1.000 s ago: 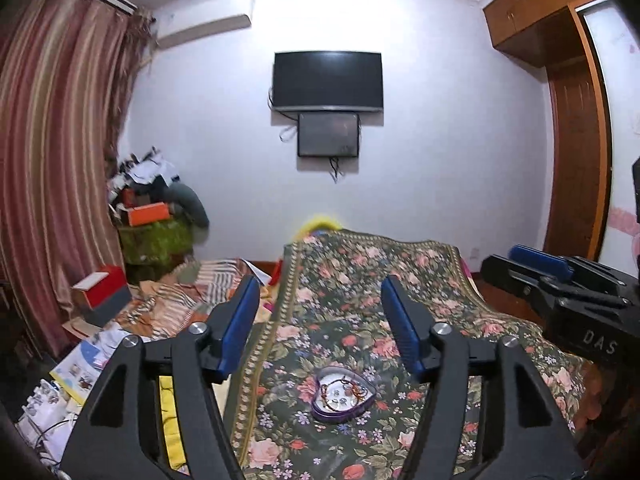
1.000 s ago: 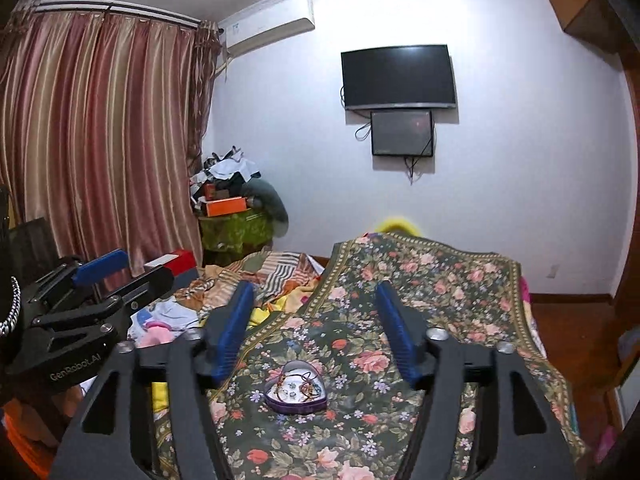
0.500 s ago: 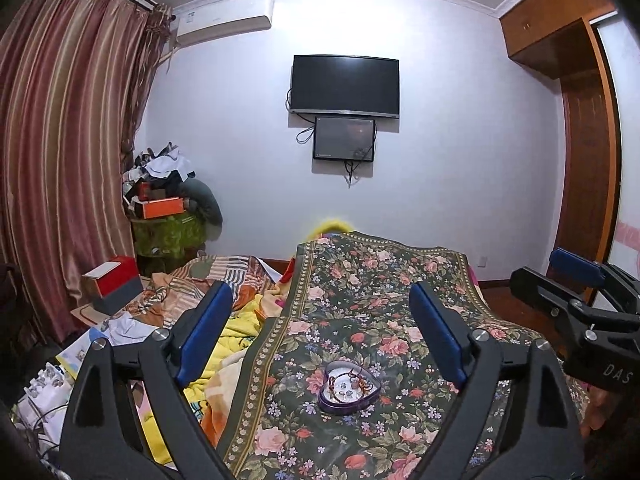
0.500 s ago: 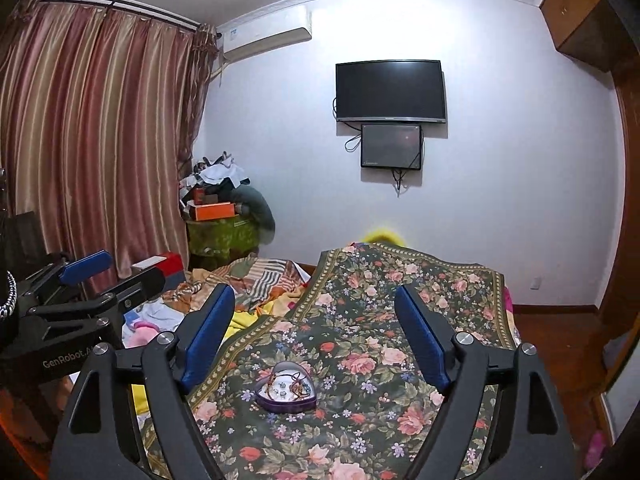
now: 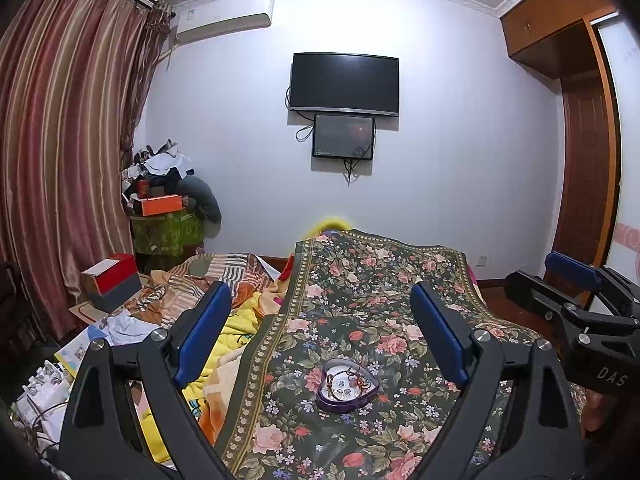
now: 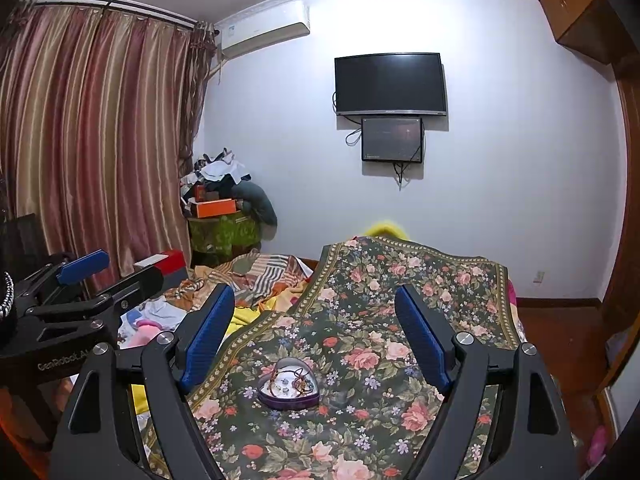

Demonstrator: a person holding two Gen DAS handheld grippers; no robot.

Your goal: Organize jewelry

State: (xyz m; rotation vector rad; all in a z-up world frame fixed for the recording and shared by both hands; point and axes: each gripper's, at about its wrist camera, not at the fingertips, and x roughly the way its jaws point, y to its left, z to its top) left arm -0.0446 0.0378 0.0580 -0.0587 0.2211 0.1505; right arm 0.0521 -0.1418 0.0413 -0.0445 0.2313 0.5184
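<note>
Bedroom, floral bedspread, heart-shaped tin of jewelry, wall television

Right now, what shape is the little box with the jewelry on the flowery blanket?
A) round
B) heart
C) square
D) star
B: the purple box on the flowery blanket has two rounded lobes and a point, a heart, with beads and rings inside.

The right gripper body reads "DAS"; the left gripper body reads "GenRobot.AI", partly cut off.
</note>
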